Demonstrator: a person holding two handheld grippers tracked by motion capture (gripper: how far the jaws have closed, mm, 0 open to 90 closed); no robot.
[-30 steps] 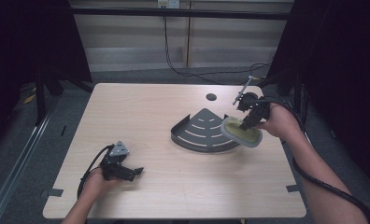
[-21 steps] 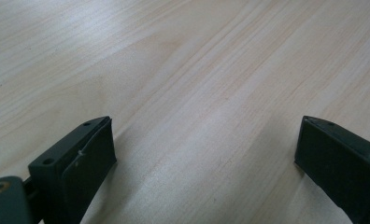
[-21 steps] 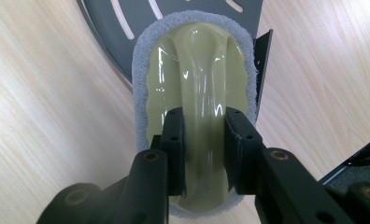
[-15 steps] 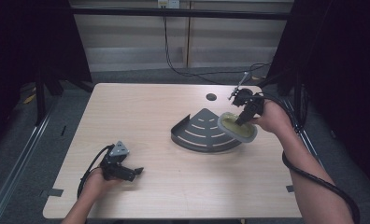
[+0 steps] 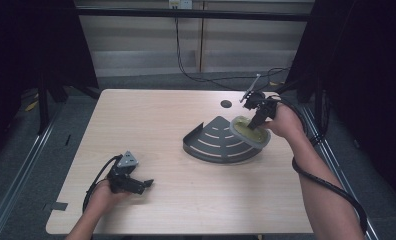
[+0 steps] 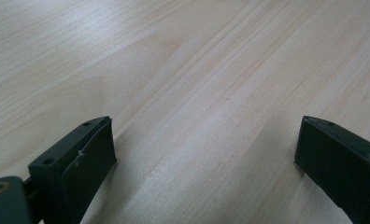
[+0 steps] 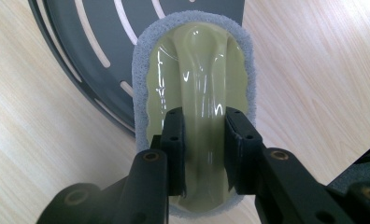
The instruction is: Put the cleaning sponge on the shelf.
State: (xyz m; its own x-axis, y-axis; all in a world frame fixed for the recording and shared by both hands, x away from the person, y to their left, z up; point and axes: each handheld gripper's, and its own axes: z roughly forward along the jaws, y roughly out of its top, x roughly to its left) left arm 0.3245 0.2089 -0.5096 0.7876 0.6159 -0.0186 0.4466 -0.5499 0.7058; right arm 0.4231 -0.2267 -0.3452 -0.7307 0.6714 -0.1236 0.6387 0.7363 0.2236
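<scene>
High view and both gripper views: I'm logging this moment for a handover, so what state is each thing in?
Left gripper: open, holding nothing, low over the bare table.
Right gripper: shut on the scrubber's raised handle.
Scrubber: gripped, its pad half over the tray's curved edge.
Fan-shaped tray: lying flat on the table, slots facing up.

The left tool (image 5: 145, 185) rests low, jaws wide apart. The right tool (image 5: 258, 119), arm extended forward, has its jaws clamped.

Pale wooden table (image 5: 176, 120), grey floor (image 5: 16, 165), panelled back wall (image 5: 136, 45) (cable (image 5: 178, 50) hanging), dark surroundings
</scene>
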